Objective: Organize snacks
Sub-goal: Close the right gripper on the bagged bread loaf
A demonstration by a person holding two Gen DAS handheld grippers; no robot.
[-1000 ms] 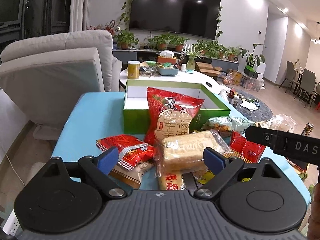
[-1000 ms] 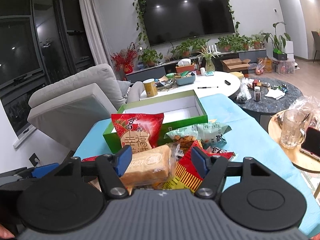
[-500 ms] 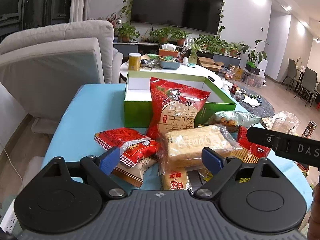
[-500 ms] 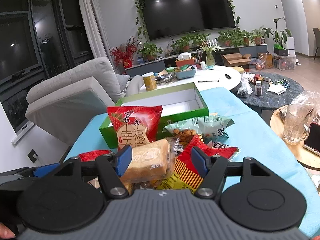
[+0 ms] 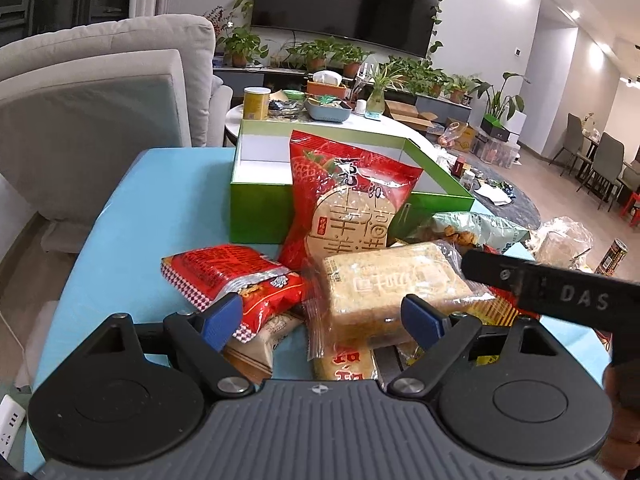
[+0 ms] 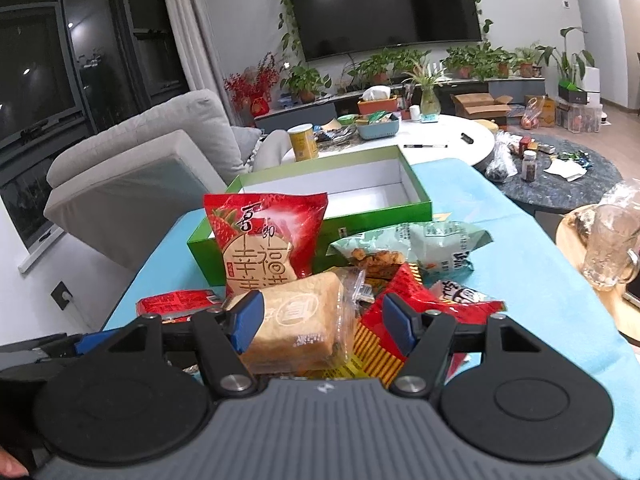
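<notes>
Snacks (image 5: 360,240) lie heaped on the blue tablecloth (image 5: 160,208), none yet in the green box (image 5: 256,208) just beyond the pile. Left gripper (image 5: 322,316) is empty, its jaws closing while a red packet (image 5: 228,276) and a clear-wrapped cake (image 5: 392,284) sit ahead of and between its fingers, untouched. Right gripper (image 6: 320,316) stands released, nothing held; the same cake (image 6: 296,320) lies between its fingers, a red striped bag (image 6: 400,320) by the right one.

Judgement: the step is a first pick. Each gripper should settle on one packet, not both on the cake, close across the firm body rather than loose film, then lift clear before carrying to the box.

Cloth is smooth and level. Beyond the fingers: a grey sofa (image 6: 152,160), a white table (image 6: 440,136), a wall television (image 6: 384,4) and potted plants.
</notes>
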